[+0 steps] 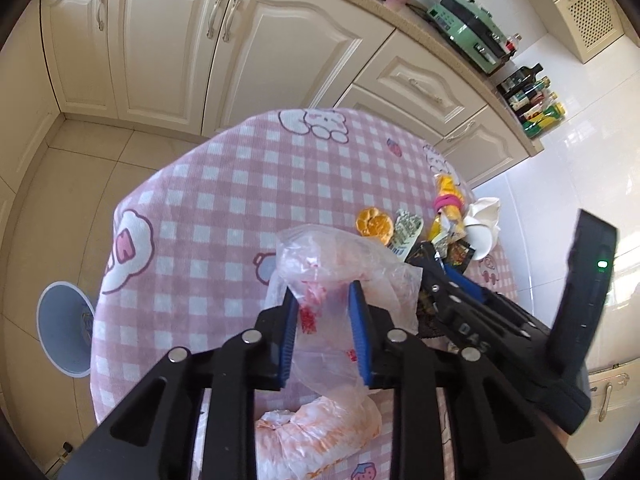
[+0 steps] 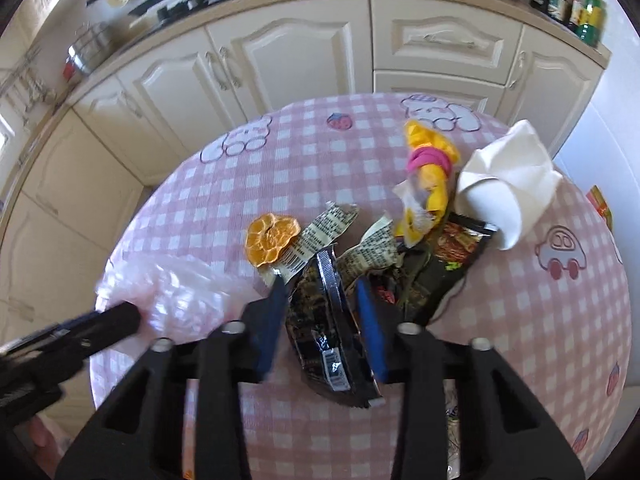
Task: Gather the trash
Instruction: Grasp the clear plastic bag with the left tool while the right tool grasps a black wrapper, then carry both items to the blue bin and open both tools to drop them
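Observation:
My left gripper [image 1: 322, 292] has its blue pads on either side of a crumpled clear plastic bag [image 1: 340, 268] on the pink checked table [image 1: 224, 184]; the bag fills the gap between the pads. My right gripper [image 2: 322, 284] straddles a black snack wrapper [image 2: 326, 320], its pads close on both sides. Beyond it lie an orange peel [image 2: 272, 240], torn printed wrappers [image 2: 328, 226], a yellow wrapper with a pink band [image 2: 430, 160], a dark red packet [image 2: 456, 252] and a tipped white paper cup with a tissue [image 2: 508, 176].
A pale blue bin [image 1: 64, 328] stands on the floor left of the table. Cream cabinets [image 1: 168, 44] and a counter with bottles [image 1: 536, 104] lie behind. The right gripper's body [image 1: 480, 320] sits close to the right of my left gripper.

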{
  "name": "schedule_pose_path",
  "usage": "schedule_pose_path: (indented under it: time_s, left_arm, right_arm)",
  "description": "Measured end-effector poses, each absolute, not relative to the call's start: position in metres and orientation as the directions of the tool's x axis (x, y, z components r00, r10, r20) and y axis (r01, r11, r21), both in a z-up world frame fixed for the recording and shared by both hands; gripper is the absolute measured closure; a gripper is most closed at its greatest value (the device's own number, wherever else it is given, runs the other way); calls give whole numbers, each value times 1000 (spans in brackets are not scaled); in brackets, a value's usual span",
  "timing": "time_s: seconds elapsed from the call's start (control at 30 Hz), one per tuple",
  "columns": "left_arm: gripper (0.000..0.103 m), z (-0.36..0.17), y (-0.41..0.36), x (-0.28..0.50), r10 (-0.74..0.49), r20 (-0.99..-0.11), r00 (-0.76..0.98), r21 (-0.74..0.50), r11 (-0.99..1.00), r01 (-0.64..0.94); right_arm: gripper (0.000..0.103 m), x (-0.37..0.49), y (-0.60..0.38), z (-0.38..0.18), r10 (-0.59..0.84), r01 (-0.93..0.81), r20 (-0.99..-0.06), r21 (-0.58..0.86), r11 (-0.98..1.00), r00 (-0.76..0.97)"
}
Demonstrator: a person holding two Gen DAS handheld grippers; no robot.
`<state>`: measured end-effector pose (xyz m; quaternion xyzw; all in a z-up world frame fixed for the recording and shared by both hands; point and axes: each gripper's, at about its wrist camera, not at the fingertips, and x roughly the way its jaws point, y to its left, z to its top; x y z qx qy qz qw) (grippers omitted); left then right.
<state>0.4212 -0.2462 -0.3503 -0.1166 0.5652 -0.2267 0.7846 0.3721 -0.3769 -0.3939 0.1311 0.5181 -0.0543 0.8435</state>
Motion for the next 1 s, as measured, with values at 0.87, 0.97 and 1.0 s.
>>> schedule_pose_path:
  time_s: [0.87, 0.97, 1.0]
  left_arm:
    - [80, -286, -24, 389, -423, -799, 428, -441, 895, 62]
    - [80, -286, 26, 380, -377, -814, 443, -420, 908, 1]
    - [80, -287, 42, 377, -358, -820, 446, -410, 912, -21]
  right_arm:
    - [103, 365, -192, -299, 244, 10, -804, 297, 955, 543]
    - [103, 373, -137, -302, 300, -58, -800, 317, 947, 520]
    - [103, 375, -122, -303, 315, -75, -799, 324, 943, 512]
